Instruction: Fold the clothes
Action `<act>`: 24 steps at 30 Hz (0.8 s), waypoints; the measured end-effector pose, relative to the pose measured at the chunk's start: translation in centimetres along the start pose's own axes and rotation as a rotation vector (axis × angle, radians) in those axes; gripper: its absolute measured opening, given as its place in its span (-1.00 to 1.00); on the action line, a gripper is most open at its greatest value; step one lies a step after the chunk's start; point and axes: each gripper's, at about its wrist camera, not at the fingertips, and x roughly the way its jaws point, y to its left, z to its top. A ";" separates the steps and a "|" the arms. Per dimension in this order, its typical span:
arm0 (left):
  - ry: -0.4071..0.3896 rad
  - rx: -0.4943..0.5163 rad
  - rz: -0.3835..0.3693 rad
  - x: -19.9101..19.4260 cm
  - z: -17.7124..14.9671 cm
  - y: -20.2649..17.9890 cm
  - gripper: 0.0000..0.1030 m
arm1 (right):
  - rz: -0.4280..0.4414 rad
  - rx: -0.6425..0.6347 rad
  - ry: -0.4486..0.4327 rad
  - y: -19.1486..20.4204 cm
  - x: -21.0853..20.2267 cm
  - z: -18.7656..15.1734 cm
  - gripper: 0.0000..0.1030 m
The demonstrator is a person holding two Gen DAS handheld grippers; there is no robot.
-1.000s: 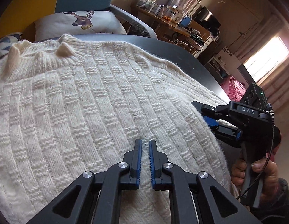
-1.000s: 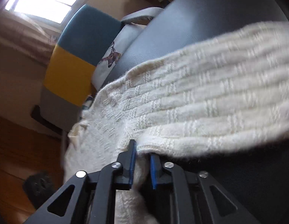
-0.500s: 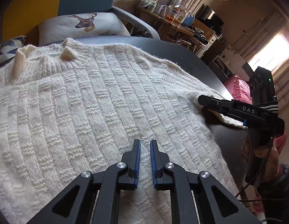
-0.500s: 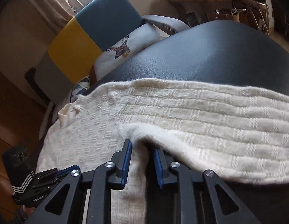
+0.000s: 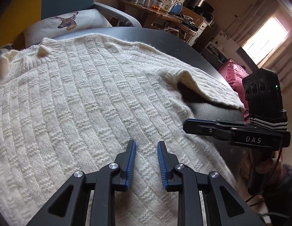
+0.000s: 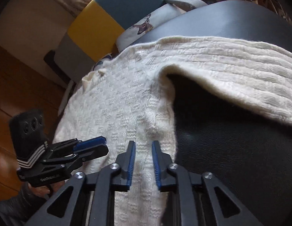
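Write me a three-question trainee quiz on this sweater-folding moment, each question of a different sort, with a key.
1. True or false: the left gripper is clamped on the sweater.
2. Multiple choice: the sleeve lies (A) stretched out across the dark table, (B) folded over the chest, (C) hanging off the chair.
3. Fill in: the cushion behind the table bears a picture of a ____.

Key: 1 false, its jaws are opening above the knit with nothing between them. 2 A. 3 deer.
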 end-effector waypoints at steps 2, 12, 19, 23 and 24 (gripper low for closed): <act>-0.020 0.010 0.016 -0.4 0.8 -0.1 -0.50 | -0.002 0.101 -0.081 -2.7 -4.1 0.6 -0.56; -0.063 0.016 0.062 0.6 5.3 0.5 -0.38 | -0.616 0.217 -0.306 -14.9 -20.5 3.6 -0.49; -0.064 0.087 0.100 2.7 10.4 -0.5 -0.38 | -0.824 0.023 -0.113 -17.5 -15.6 5.7 -0.50; -0.027 0.129 0.141 5.2 12.5 -0.6 -0.38 | -0.892 -0.020 -0.095 -18.3 -14.6 7.3 -0.54; -0.012 0.132 0.151 6.0 12.8 -0.5 -0.37 | -0.896 -0.016 -0.092 -18.6 -14.6 7.8 -0.54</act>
